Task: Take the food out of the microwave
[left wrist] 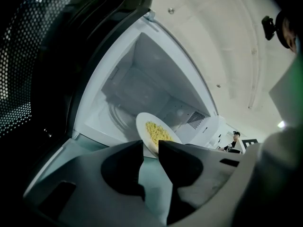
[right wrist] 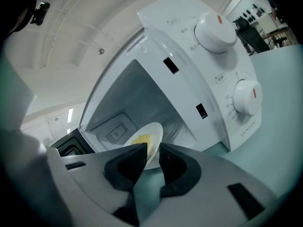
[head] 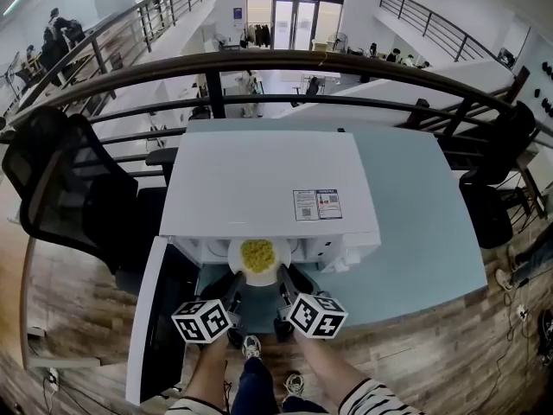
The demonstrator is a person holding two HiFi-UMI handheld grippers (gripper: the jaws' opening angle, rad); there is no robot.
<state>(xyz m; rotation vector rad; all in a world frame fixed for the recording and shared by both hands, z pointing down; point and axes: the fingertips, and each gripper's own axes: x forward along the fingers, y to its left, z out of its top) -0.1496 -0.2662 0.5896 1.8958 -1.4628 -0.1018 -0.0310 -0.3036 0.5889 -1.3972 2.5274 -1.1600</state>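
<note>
A white plate (head: 257, 271) of yellow food (head: 257, 252) sits at the mouth of the white microwave (head: 268, 180), whose door (head: 149, 318) hangs open to the left. My left gripper (head: 233, 282) is shut on the plate's left rim and my right gripper (head: 285, 282) on its right rim. In the left gripper view the plate (left wrist: 154, 132) stands edge-on between the jaws of the left gripper (left wrist: 150, 148), with the cavity (left wrist: 137, 89) behind. In the right gripper view the plate (right wrist: 150, 138) is pinched by the right gripper (right wrist: 153, 152) below the dials (right wrist: 215, 32).
The microwave stands on a pale blue-green table (head: 423, 232). A black chair (head: 78, 188) is at the left and another (head: 492, 197) at the right. A dark railing (head: 276, 63) runs behind the table. The person's legs and shoes show below the grippers.
</note>
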